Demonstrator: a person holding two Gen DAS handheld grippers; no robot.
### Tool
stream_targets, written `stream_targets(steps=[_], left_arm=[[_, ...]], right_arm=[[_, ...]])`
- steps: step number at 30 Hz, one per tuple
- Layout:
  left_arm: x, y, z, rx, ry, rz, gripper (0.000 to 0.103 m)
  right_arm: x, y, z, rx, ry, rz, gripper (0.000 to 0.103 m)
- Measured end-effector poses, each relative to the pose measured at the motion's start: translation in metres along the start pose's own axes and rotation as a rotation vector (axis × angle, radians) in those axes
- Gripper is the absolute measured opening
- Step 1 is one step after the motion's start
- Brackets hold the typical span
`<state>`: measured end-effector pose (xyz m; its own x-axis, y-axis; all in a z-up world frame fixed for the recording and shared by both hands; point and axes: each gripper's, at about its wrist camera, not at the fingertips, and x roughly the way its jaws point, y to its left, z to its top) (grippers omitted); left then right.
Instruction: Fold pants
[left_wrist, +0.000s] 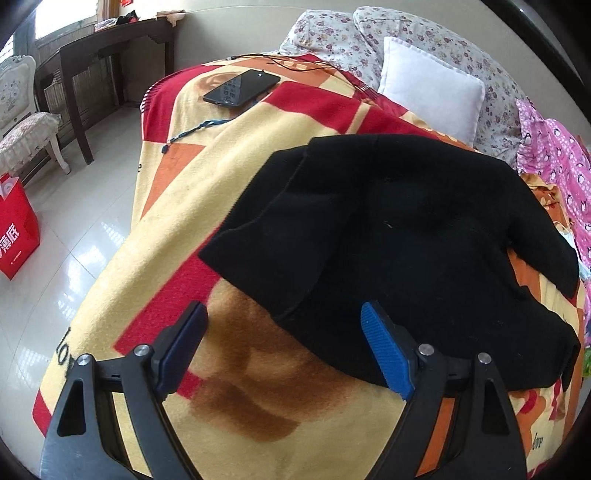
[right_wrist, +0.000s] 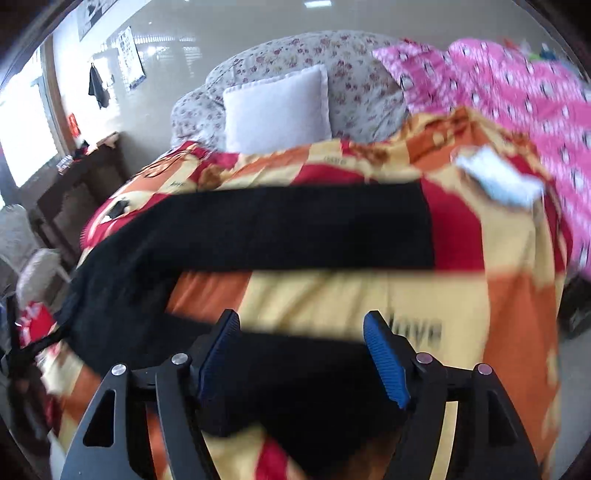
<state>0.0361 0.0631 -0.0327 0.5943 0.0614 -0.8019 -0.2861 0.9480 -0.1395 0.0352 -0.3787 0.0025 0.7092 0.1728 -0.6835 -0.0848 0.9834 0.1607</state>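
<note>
Black pants (left_wrist: 406, 236) lie spread on a red, orange and yellow blanket (left_wrist: 207, 206) on a bed. In the left wrist view the waist end lies ahead of my left gripper (left_wrist: 282, 328), which is open and empty just above the pants' near edge. In the right wrist view the two legs (right_wrist: 288, 229) lie apart across the blanket (right_wrist: 369, 295). My right gripper (right_wrist: 301, 339) is open, with the near leg (right_wrist: 303, 373) between its blue pads (right_wrist: 386, 362). This view is blurred.
A black phone (left_wrist: 242, 86) with cables lies at the bed's far end. A white pillow (left_wrist: 432, 86), a floral quilt (left_wrist: 332, 33) and a pink cloth (right_wrist: 509, 99) sit behind. A red bag (left_wrist: 16, 229), chair and dark desk stand on the tiled floor at left.
</note>
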Motion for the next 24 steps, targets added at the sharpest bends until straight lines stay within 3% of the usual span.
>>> stream_targets(steps=[4,5,6,9,12,13,14,18,24], left_arm=[[0.0,-0.005,0.001,0.009,0.018,-0.059,0.083],[0.0,-0.006,0.002,0.006,0.022,-0.081,0.068],[0.0,-0.006,0.003,0.002,0.02,-0.085,0.041],[0.003,-0.008,0.007,-0.008,0.021,-0.09,0.022],[0.005,-0.009,0.009,-0.026,0.031,-0.107,0.015],[0.004,-0.011,0.01,-0.022,0.028,-0.108,0.014],[0.002,-0.013,0.011,-0.017,0.021,-0.109,0.013],[-0.015,-0.009,0.017,-0.044,-0.002,-0.158,0.011],[-0.068,0.001,0.014,-0.01,-0.056,-0.248,0.009]], right_arm=[[-0.008,-0.016,-0.046,0.071,0.037,-0.045,0.072],[-0.009,-0.02,-0.052,0.092,0.037,-0.06,0.072],[-0.008,-0.027,-0.06,0.127,0.043,-0.065,0.072],[0.0,-0.036,-0.069,0.166,0.059,-0.078,0.072],[0.004,-0.034,-0.069,0.157,0.044,-0.042,0.068],[0.006,-0.034,-0.067,0.16,0.045,-0.026,0.046],[0.007,-0.035,-0.066,0.166,0.046,-0.03,0.007],[0.0,-0.04,-0.06,0.181,0.026,0.028,0.006],[-0.086,-0.063,-0.047,0.192,-0.136,0.042,0.006]])
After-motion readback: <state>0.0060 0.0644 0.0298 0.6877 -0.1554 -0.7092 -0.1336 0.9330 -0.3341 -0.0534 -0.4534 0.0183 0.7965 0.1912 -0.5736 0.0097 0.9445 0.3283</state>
